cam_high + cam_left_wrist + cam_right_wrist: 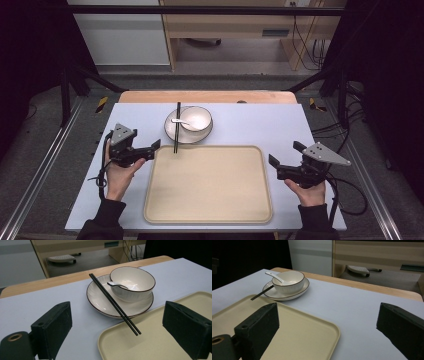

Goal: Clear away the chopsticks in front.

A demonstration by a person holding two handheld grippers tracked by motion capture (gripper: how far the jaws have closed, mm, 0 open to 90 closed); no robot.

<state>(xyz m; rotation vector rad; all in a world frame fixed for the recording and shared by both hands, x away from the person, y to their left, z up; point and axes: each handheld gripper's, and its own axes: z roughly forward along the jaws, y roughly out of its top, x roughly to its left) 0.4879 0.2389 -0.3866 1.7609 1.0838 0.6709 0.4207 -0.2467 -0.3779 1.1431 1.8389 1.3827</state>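
On the pale blue-grey surface [250,120] lies a large cream-coloured rectangular tray with rounded corners [208,185], and just beyond its far edge sits a round white plate with a thin dark rim [172,131]. A white ceramic bowl with a dark rim [195,119] stands on the plate's right half, and a small white ceramic spoon [178,121] rests in the bowl with its handle over the bowl's left edge. A pair of black chopsticks [177,127] lies across the left part of the plate, their near tips reaching past the plate's rim and over the tray's far edge; in the left gripper view these tips [133,330] hang above the tray's corner. The left gripper [154,150], held in a hand at the tray's left side, points toward the plate and chopsticks and is near them without touching; its fingers [53,327] stand wide apart and hold nothing. The right gripper [286,160] is held at the tray's right edge, well apart from the plate, with its fingers [258,327] likewise spread wide and empty over the tray's corner and the bare surface.
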